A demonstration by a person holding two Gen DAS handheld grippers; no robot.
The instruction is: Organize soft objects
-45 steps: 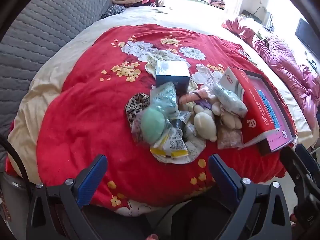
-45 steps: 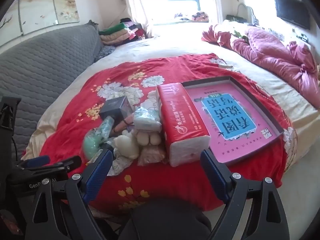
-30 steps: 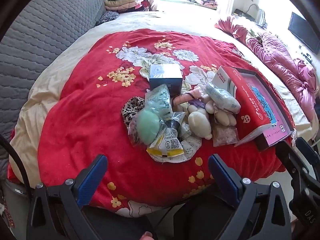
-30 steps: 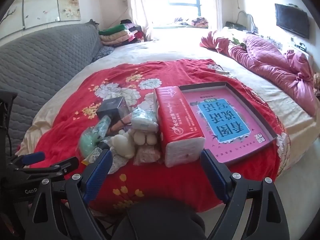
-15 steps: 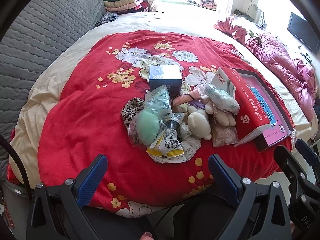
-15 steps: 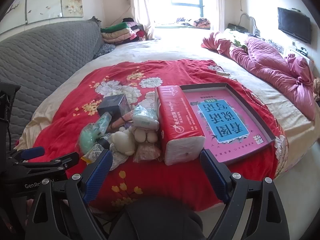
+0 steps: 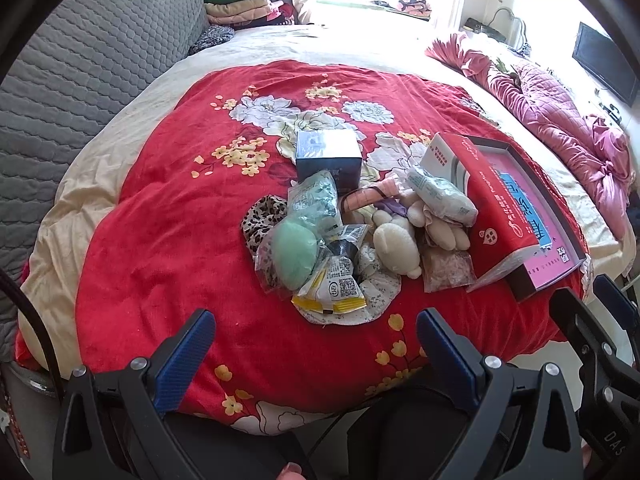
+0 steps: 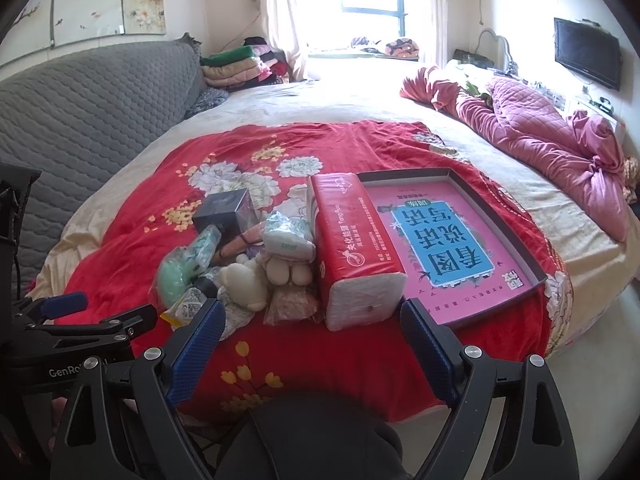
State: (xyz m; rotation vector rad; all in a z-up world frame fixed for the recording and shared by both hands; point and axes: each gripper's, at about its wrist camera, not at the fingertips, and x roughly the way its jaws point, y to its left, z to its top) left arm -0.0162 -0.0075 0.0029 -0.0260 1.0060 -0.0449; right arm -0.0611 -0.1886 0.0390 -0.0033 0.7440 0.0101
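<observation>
left wrist view has the left gripper (image 7: 312, 344) hanging wide open and empty at the near edge of the red floral blanket (image 7: 160, 216), with the heap of soft stuff just ahead: green sponge in a bag (image 7: 294, 254), white plush toy (image 7: 396, 246), leopard-print cloth (image 7: 260, 216). right gripper (image 8: 310, 328) is spread open too, holding nothing, facing the red tissue pack (image 8: 352, 248) that leans on the pink-bottomed tray (image 8: 516, 236) beside the heap.
</observation>
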